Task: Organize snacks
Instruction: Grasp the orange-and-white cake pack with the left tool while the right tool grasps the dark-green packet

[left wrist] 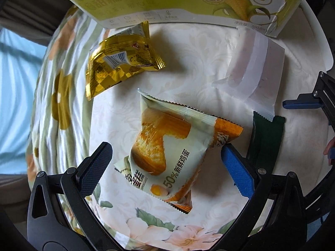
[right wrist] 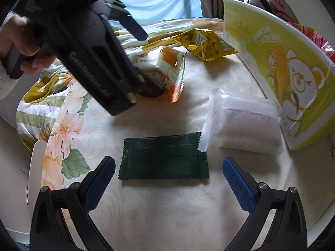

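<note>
Straddling the egg-cake packet (left wrist: 167,146), left gripper (left wrist: 165,159) spread wide, one ribbed pad each side, neither touching the film. Right gripper (right wrist: 168,173) likewise agape, nothing held, hovering over the dark green wrapper (right wrist: 163,156) lying flat near centre.

Judgement: to grip well, lower until the pads flank the puffy middle, not the crimped ends, then close gently; glossy film may slide or crush.

Farther out: gold foil packet (left wrist: 117,62), crinkled and reflective, far left. Frosted white pouch (right wrist: 245,123), soft and pillow-shaped, overlaps the green wrapper's corner. Corn-print cardboard box (right wrist: 282,73) stands far right, open-topped, snacks already inside. Floral tablecloth (right wrist: 67,138), smooth sheen, covers the round table.
</note>
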`<action>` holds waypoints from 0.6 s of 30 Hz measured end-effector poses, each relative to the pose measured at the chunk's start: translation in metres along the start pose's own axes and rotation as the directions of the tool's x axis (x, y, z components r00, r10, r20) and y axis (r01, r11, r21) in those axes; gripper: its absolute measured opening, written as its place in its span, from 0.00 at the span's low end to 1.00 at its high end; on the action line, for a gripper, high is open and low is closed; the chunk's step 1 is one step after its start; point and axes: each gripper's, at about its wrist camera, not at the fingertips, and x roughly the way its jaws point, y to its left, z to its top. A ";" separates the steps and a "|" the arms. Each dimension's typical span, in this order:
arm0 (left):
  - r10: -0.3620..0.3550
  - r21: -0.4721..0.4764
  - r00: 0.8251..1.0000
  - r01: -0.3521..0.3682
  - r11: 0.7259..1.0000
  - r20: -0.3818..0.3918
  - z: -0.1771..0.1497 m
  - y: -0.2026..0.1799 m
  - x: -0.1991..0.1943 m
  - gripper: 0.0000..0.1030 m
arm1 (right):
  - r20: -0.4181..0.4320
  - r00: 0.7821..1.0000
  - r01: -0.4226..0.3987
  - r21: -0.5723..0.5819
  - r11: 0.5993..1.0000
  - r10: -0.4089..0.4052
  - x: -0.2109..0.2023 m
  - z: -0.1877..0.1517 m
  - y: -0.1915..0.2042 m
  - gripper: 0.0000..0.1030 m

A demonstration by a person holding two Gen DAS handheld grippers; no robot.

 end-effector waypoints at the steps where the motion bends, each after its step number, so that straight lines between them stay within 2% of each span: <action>1: -0.007 0.002 1.000 0.007 1.000 -0.006 0.000 0.001 0.004 0.99 | -0.005 1.000 0.005 -0.006 1.000 -0.005 0.004 0.000 0.002 0.99; 2: -0.014 0.004 1.000 0.014 1.000 -0.013 0.001 0.002 0.008 0.99 | -0.028 1.000 0.000 -0.007 1.000 0.000 0.008 0.001 0.004 0.99; 3: -0.025 0.001 1.000 0.025 1.000 -0.019 0.001 0.004 0.012 0.94 | -0.033 0.999 -0.013 -0.003 1.000 0.013 0.008 0.001 0.005 0.99; 4: -0.041 -0.005 0.999 0.041 0.999 -0.025 0.000 0.004 0.015 0.84 | -0.031 0.999 -0.020 -0.001 1.000 0.020 0.008 0.000 0.006 0.99; 7: -0.047 -0.027 0.997 0.045 0.999 -0.056 -0.006 0.008 0.024 0.73 | -0.059 0.998 -0.006 -0.021 1.000 0.005 0.014 0.001 0.011 0.99; 14: -0.072 -0.135 0.997 0.068 0.989 -0.030 -0.030 0.018 0.020 0.70 | -0.096 0.995 -0.016 -0.028 0.999 0.013 0.021 0.008 0.009 0.99; 18: -0.069 -0.253 0.997 0.058 0.966 -0.034 -0.057 0.019 0.017 0.69 | -0.109 0.994 -0.011 -0.042 0.999 0.006 0.025 0.012 0.009 0.99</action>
